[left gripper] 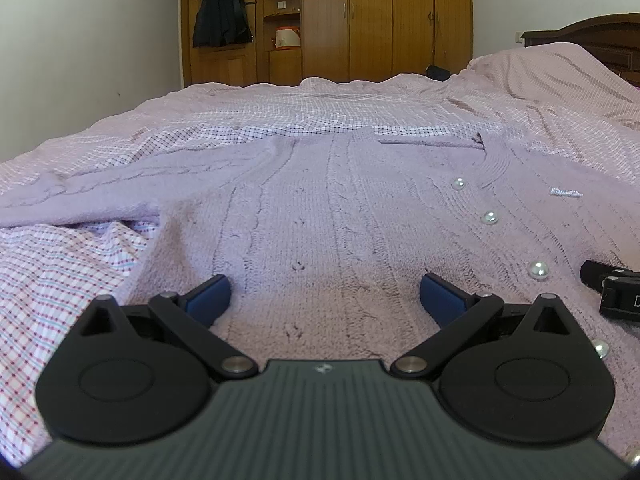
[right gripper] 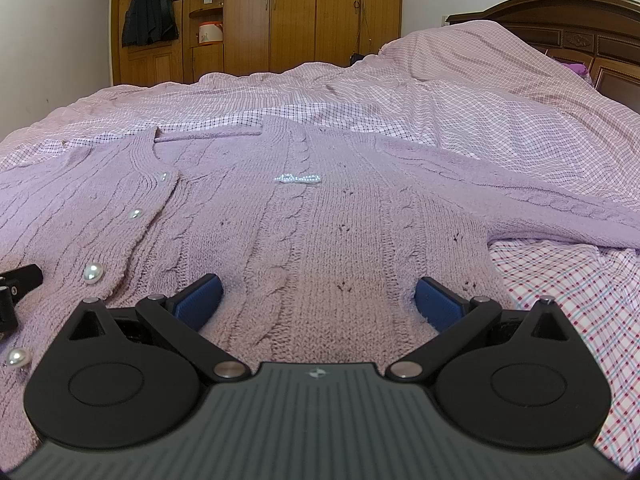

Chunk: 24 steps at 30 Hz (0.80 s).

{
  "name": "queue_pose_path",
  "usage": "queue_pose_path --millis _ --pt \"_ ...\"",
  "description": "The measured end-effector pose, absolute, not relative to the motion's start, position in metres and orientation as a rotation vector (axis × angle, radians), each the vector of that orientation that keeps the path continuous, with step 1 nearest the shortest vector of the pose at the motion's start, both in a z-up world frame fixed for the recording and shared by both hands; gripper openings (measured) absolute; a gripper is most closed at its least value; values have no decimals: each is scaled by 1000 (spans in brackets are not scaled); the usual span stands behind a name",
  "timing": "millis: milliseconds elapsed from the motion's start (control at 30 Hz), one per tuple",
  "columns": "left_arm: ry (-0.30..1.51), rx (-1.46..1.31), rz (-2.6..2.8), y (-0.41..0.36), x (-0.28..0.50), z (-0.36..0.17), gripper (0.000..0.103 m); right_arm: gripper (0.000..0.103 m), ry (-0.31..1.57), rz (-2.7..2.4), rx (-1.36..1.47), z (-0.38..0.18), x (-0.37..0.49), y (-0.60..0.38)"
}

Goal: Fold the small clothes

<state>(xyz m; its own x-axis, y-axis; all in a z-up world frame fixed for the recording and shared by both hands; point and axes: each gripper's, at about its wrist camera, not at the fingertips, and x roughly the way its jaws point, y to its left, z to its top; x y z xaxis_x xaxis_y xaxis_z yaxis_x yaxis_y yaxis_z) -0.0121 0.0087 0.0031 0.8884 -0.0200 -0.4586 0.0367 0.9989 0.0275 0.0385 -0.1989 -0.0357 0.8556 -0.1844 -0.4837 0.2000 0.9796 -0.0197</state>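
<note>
A lilac cable-knit cardigan with pearl buttons lies spread flat, front up, on the bed; it also shows in the right wrist view, with a small sparkly bow on its chest. One sleeve stretches out to the left, the other sleeve to the right. My left gripper is open and empty, low over the hem on the left half. My right gripper is open and empty, low over the hem on the right half. Its black tip shows at the left view's right edge.
The bed has a pink checked cover with wrinkles. A dark wooden headboard is at the right. A wooden wardrobe and a hanging black coat stand beyond the far side. A white wall is on the left.
</note>
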Motion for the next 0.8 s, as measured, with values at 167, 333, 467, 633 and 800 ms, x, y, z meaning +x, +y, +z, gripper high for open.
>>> queue_pose_path --millis 167,333,467,633,800 --pt "474 28 -33 10 -11 4 103 103 508 -205 28 -35 39 -198" --pt "476 -33 -65 20 -12 6 103 103 495 -146 96 -29 28 -207" --pt "457 -99 -94 32 -18 9 102 103 369 -289 367 -1 14 -216" --pt "403 -207 59 44 -32 23 103 103 354 -246 437 16 16 -202" --pt "396 -181 41 84 -37 28 103 103 429 -189 516 12 37 -181"
